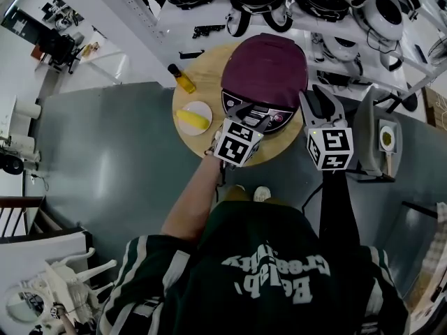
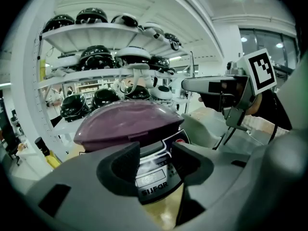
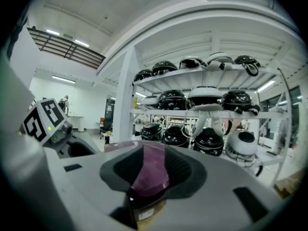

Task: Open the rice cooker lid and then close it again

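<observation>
Squarely on the round wooden surface (image 1: pixel 207 75) sits the rice cooker (image 1: pixel 265 82), its maroon lid (image 1: pixel 265 65) down and closed. The dark control panel (image 2: pixel 156 174) on its front faces the person. It has a pale display window, and below that white letters that look like "SUPOR", though the middle letter is hard to make out. A red round badge sits higher on the panel, too small to read.

The left tool (image 1: pixel 250 110) hangs just before the panel and points down at it. Its jaws are spread, and only the panel shows in the gap between them, with neither pad touching it. The right tool (image 1: pixel 320 100) is just beside the cooker's right flank. In the right gripper view its jaws stand partway apart, and the lid edge and the body below show through the gap, but the pads are not closed on either. A small pale label (image 3: pixel 144 216) on the cooker's body is too blurred to read. Each tool carries a cube with black-and-white square markers (image 1: pixel 239 144).

To the left of the cooker on the same surface lie a yellow bottle with a black cap (image 1: pixel 182 78) and a white plate (image 1: pixel 203 106) holding something yellow (image 1: pixel 193 120). Behind the surface, white shelves (image 3: pixel 192 73) carry rows of black and white helmets (image 3: pixel 172 100). The person's dark green top (image 1: pixel 265 271) bears white print, which is upside down from the head view and not clearly legible.
</observation>
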Demonstrator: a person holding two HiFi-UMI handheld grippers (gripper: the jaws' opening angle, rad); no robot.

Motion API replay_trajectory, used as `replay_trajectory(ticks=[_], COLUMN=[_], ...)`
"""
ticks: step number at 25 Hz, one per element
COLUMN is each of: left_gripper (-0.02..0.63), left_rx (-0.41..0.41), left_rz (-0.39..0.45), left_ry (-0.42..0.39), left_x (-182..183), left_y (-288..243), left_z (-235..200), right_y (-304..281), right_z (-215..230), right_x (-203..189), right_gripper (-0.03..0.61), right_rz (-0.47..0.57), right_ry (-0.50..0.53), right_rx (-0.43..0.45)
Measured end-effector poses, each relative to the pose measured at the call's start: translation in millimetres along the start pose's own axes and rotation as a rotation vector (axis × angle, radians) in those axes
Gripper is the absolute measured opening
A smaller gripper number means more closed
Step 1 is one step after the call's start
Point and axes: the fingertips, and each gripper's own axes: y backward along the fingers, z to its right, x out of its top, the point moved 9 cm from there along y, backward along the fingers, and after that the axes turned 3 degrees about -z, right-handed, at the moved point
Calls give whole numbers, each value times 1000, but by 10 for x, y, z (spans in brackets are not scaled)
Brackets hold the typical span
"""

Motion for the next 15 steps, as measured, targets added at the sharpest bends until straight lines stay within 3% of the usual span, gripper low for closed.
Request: replay_trajectory(ticks=[15], left_gripper=[209], left_rx=[-9], left_rz=[8], left_ry=[14], left_x=[6], left_y=[-23], left_z=[10], right_y=[22], right_z=[37], right_x=[-3], right_gripper=[138], right_rz=[-2], right_ry=[-1], right_rx=[-8])
